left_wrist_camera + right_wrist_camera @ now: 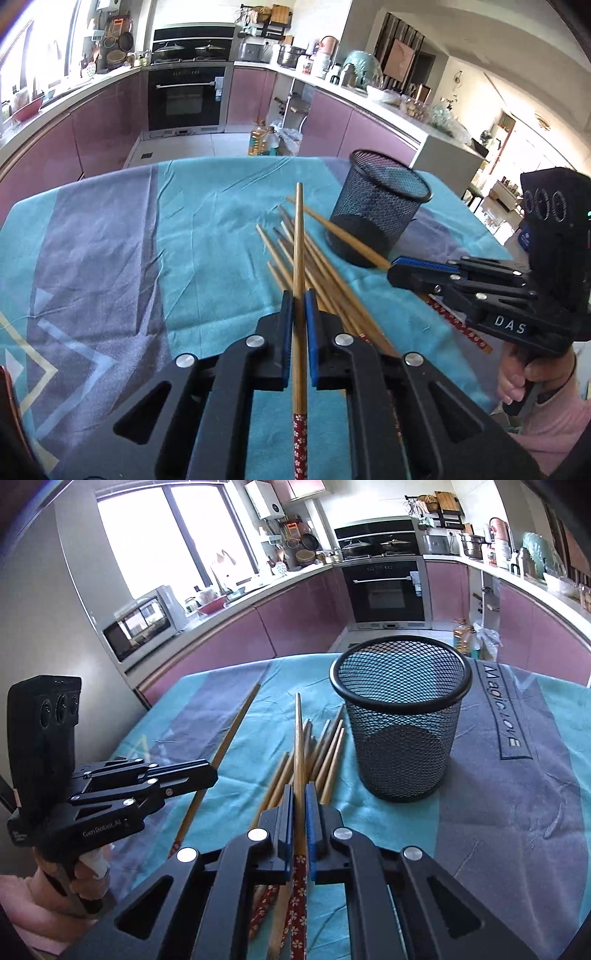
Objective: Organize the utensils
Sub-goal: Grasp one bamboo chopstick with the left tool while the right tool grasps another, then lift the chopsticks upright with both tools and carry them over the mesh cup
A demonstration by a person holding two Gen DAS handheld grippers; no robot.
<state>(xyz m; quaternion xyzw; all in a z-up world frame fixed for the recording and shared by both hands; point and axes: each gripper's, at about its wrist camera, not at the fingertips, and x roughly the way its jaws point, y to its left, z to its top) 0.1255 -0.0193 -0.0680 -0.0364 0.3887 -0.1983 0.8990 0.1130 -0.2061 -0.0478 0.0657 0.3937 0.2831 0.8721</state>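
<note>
Several wooden chopsticks (325, 269) with red flowered ends lie in a loose pile on the blue cloth beside an upright black mesh cup (376, 206). My left gripper (299, 299) is shut on one chopstick (299, 236) and holds it pointing forward above the pile. My right gripper (300, 792) is shut on another chopstick (299, 734), just left of the mesh cup (400, 716), which looks empty. The right gripper shows in the left wrist view (397, 267), its tip near the cup's base. The left gripper shows at the left of the right wrist view (210, 771), holding its chopstick (232, 727).
The table wears a teal and purple cloth (110, 236) with printed lettering (502, 709). Purple kitchen cabinets (96, 122) and an oven (184, 98) stand beyond the far edge. Oil bottles (262, 140) sit on the floor.
</note>
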